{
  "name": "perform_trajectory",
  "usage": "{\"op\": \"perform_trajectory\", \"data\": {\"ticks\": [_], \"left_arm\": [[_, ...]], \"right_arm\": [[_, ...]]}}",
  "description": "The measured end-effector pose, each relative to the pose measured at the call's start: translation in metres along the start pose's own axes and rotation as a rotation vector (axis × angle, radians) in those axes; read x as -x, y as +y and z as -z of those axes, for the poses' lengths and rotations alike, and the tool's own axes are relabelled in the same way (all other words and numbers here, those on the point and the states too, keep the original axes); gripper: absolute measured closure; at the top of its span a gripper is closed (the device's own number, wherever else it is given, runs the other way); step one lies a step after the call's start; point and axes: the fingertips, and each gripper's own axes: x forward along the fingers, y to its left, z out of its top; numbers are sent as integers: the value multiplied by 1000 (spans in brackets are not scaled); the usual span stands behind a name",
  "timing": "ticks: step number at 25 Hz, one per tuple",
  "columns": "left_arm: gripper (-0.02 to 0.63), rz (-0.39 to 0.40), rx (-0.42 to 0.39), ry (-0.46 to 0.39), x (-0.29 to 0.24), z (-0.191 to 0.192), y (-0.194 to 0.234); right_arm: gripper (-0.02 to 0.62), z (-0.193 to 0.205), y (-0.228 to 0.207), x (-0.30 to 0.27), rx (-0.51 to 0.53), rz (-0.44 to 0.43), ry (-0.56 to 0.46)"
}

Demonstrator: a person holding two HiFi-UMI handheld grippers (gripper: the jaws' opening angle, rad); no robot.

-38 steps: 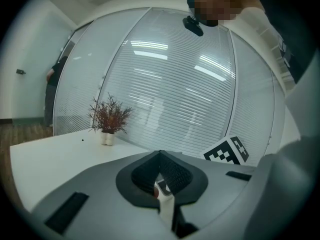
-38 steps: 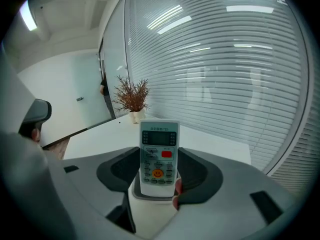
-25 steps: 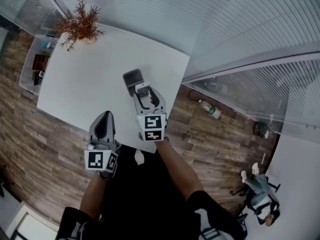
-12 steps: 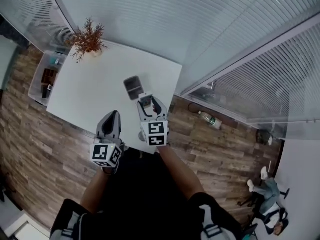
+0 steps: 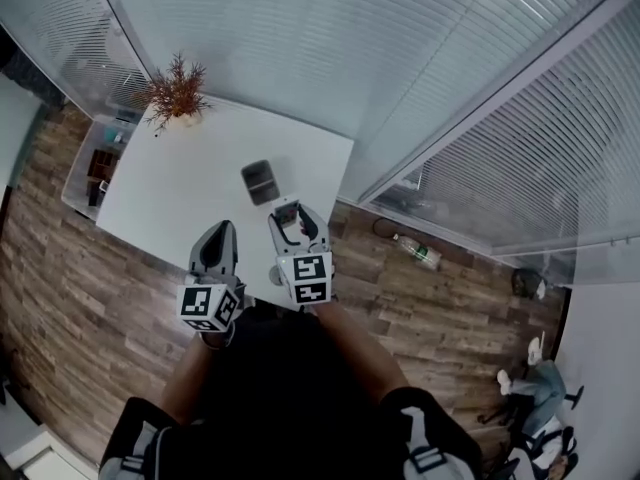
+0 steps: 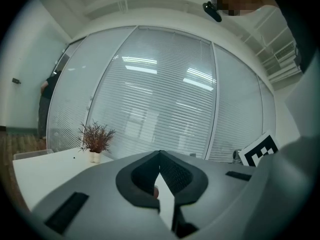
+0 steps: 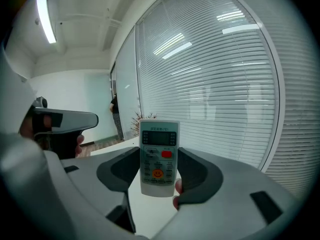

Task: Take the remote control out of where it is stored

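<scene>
My right claw (image 5: 288,218) is clenched on the remote control (image 5: 287,211). In the right gripper view the 2 jaws press on the remote's (image 7: 159,139) lower sides. It stands upright between them, with its face toward the camera. I can see a small screen at the top, a red button beneath it and an orange round button lower down. The top half of the remote rises clear above the jaws.

From the head view, the remote hangs over the table's (image 5: 180,188) near edge, toward the near right corner. It is out of the dark grey holder (image 5: 260,181) and not touching it. The holder stands on the table just beyond my right claw, closer to the right edge than to the left.

My left claw (image 5: 218,236) is clenched on nothing. In the left gripper view its 2 jaws meet at their tips (image 6: 160,154), with only the white tabletop showing behind them. It hovers over the near edge, just beside the right claw on its left.

A potted dry plant (image 5: 177,93) stands at the table's far left corner. White blinds (image 5: 330,48) run behind the far edge. On the wood floor past the right edge lies 1 bottle (image 5: 415,252).
</scene>
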Motion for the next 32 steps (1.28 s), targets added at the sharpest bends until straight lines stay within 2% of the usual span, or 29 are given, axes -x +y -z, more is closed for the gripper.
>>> {"op": "perform_trajectory", "data": {"ticks": [4,9,15,26,32], "left_arm": [[600,-32,-6,-2,12,6,-12],[600,-83,-81,5,35,17,-29],[599,-109,-56,14,55,29,-42],[598,-58,-83,-5,94,30,-43],[599,-26,-80,-6,137,27,-40]], "right_arm": [[359,-1,1,13,-11,-38,-15],[359,7,6,36,2,-66,-21],[359,17,9,65,-11,-93,-21],[359,21,36,104,5,-44,-55],[359,22,61,139,-11,14,-74]]}}
